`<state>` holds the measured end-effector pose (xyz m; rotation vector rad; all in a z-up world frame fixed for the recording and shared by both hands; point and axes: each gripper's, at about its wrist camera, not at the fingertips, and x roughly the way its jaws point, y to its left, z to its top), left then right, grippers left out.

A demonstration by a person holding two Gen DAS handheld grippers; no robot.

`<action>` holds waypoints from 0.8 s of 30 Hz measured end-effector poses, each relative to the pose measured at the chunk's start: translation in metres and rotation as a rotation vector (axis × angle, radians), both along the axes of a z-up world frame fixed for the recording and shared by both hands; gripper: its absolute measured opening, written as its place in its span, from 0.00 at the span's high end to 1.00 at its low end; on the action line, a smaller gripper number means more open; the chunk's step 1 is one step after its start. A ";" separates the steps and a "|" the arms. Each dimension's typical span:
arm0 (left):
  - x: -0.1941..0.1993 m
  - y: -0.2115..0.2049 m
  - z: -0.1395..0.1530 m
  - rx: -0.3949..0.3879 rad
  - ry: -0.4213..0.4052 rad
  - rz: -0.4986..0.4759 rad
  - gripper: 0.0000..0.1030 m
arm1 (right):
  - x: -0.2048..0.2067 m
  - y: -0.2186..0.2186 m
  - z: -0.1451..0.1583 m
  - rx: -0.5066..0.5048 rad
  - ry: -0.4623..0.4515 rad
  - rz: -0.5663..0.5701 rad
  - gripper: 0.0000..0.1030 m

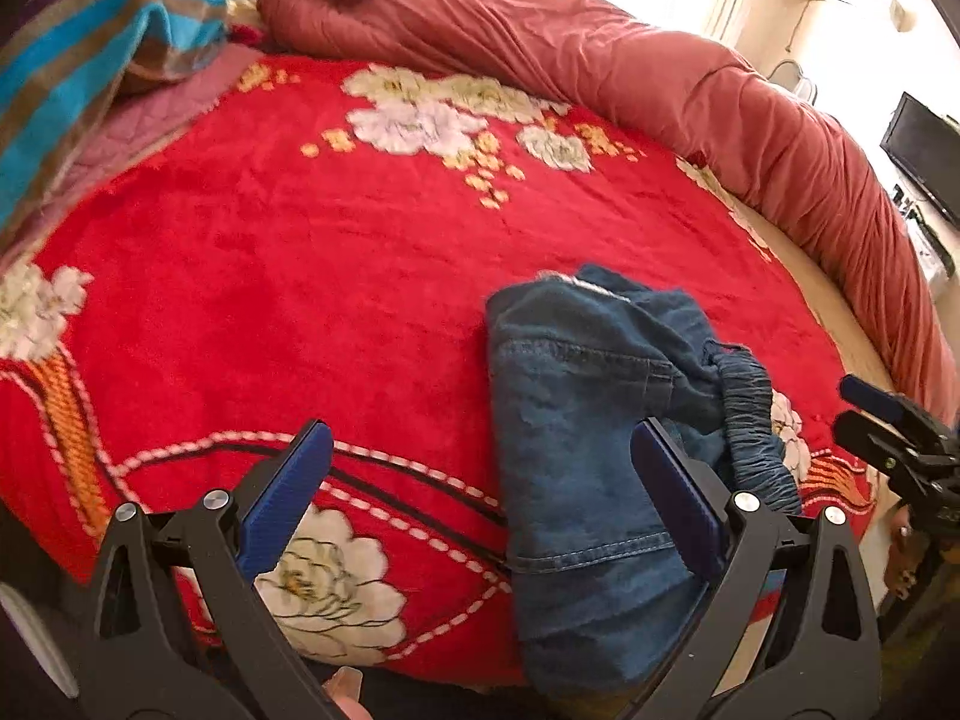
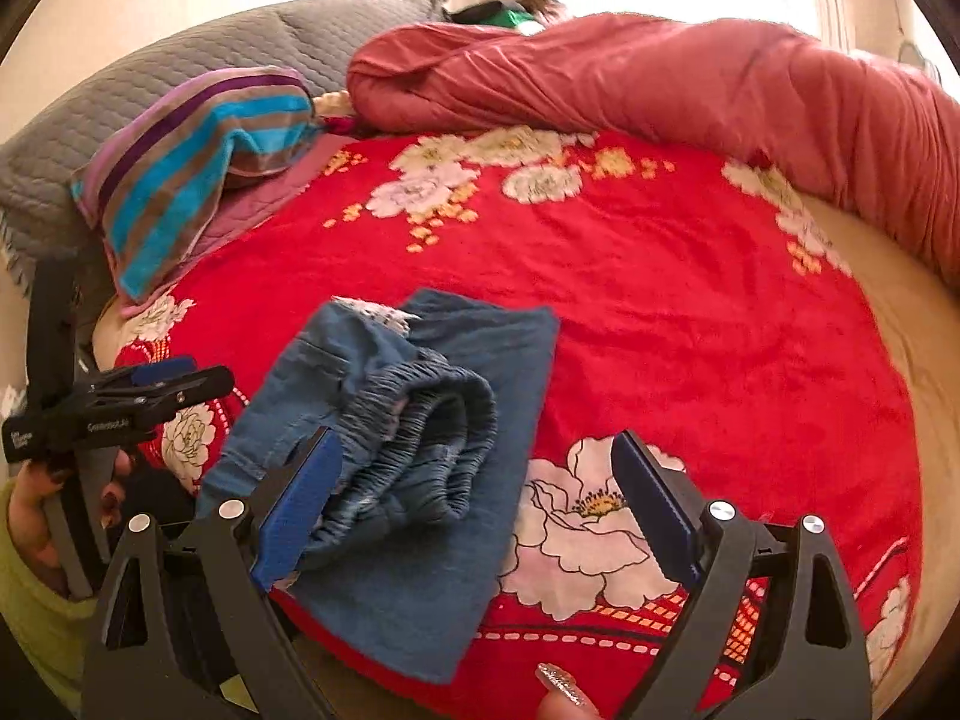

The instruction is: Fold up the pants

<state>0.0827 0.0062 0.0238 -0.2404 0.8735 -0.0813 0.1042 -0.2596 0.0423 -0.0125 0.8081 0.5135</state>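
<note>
Blue denim pants [image 1: 591, 456] lie folded into a compact stack on the red floral blanket [image 1: 300, 276], elastic waistband [image 2: 429, 450] bunched on top. They also show in the right wrist view [image 2: 408, 480]. My left gripper [image 1: 480, 450] is open and empty, above the bed's near edge, its right finger over the pants. My right gripper [image 2: 474, 462] is open and empty, its left finger over the waistband. The right gripper shows at the right edge of the left wrist view [image 1: 870, 414]; the left gripper shows at the left edge of the right wrist view [image 2: 186, 375].
A rolled red duvet [image 1: 630, 66] runs along the far side of the bed. A striped towel [image 2: 192, 162] lies on a grey pillow [image 2: 180, 66] at the far left. A dark screen [image 1: 924, 150] stands at the right wall.
</note>
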 end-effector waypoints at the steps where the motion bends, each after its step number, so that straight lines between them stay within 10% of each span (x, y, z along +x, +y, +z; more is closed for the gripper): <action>1: 0.002 -0.001 -0.003 -0.012 0.010 -0.006 0.10 | 0.003 -0.001 -0.003 0.008 0.015 -0.005 0.12; 6: 0.009 -0.013 -0.017 -0.051 0.044 -0.042 0.10 | 0.023 -0.007 -0.020 0.075 0.120 -0.014 0.13; 13: 0.019 -0.023 -0.030 -0.061 0.079 -0.065 0.10 | 0.052 -0.007 -0.044 0.088 0.228 -0.003 0.38; 24: 0.029 -0.035 -0.038 -0.056 0.086 -0.078 0.14 | 0.071 0.012 -0.065 0.130 0.298 0.125 0.38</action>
